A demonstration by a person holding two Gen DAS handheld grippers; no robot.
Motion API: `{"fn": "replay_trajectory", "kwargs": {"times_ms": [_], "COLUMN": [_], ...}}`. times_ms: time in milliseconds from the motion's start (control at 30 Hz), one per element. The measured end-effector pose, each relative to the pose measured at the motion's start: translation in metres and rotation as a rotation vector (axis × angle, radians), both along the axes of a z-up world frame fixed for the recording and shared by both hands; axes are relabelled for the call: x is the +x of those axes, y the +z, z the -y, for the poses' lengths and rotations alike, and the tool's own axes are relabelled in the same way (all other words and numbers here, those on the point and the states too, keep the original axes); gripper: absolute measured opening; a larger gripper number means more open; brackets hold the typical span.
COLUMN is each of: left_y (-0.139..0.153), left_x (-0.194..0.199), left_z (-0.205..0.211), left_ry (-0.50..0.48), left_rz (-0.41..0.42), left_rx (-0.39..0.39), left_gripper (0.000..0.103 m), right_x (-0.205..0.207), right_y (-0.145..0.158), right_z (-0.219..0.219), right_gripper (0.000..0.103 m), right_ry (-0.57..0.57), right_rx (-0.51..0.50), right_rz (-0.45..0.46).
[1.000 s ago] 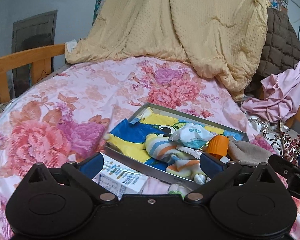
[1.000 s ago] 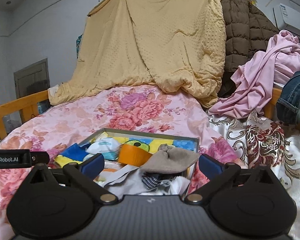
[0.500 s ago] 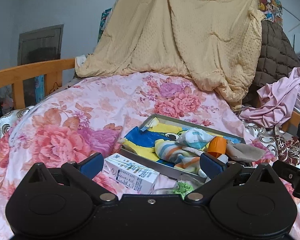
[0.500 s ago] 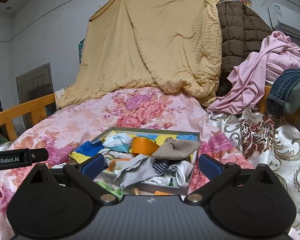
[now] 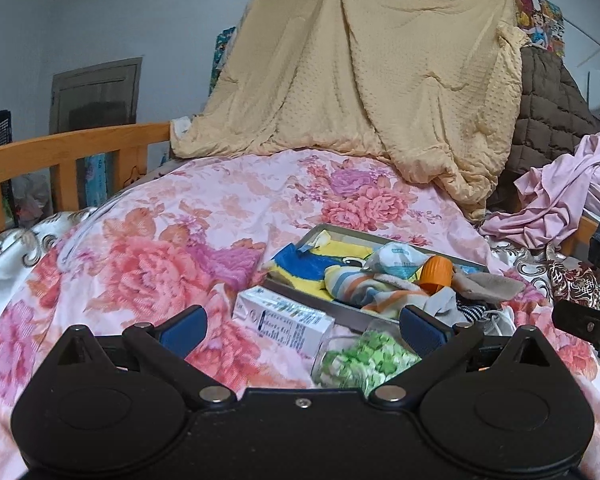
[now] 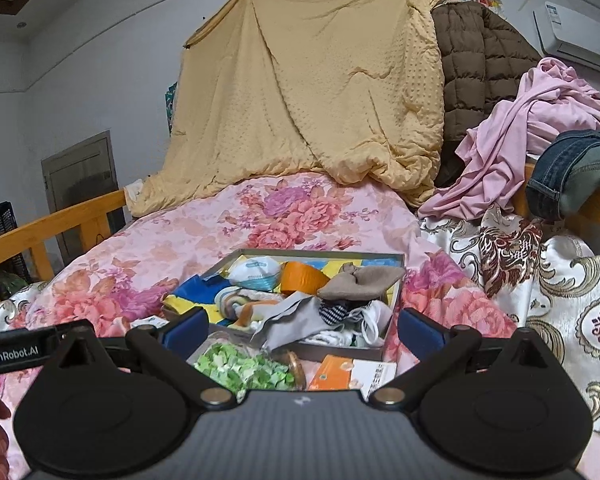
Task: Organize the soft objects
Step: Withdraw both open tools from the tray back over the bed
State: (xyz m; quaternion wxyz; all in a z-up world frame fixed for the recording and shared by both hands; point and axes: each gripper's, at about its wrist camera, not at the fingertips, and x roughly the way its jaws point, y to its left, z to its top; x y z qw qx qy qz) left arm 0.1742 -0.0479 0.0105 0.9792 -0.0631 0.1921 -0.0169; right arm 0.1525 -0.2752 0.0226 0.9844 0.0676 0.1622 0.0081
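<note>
Hovering side by side above the floral pink bedspread (image 5: 148,240), the left gripper (image 5: 303,322) and right gripper (image 6: 303,326) both keep their blue fingers (image 6: 188,326) spread, holding nothing. The soft socks and cloths (image 6: 300,304) lie heaped in the shallow grey metal tray (image 6: 395,304) just ahead, probably gathered there for sorting.

The left gripper (image 5: 303,323) is held level and low, its two blue-padded fingers (image 5: 184,324) spread wide apart with nothing between them. The right gripper (image 6: 303,325) sits in the same pose, fingers (image 6: 421,326) spread wide and gripping nothing. The two are side by side: each one's black body shows at the edge of the other's view.
</note>
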Motion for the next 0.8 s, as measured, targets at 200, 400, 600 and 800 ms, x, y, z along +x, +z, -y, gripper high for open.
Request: {"fn": "replay_trajectory", "kwargs": {"times_ms": [200,400,600,800], "left_y": [-0.009,-0.008,-0.009,-0.01], "left_x": [-0.02,-0.039,-0.062,-0.082], "left_z": [-0.004,-0.004,-0.01,-0.023], "left_ry": [0.017,0.008,0.0,0.013], "left_rz": [-0.012,0.003,0.006,-0.031], "left_rx": [-0.008,0.02,0.039,0.025], "left_gripper": [0.102,0.102,0.102,0.102], "right_x": [-0.015,-0.031,-0.047,-0.066], "right_y": [-0.002,-0.007,-0.012,-0.013], "right_z": [-0.009,-0.017,-0.024,-0.031], "right_gripper": [0.102,0.103,0.103,0.103], "right_ry": [0.019,0.025,0.024,0.037], "right_rx": [0.006,0.003,0.006,-0.001], "right_rz": [-0.014,-0.032,-0.052,-0.054]}}
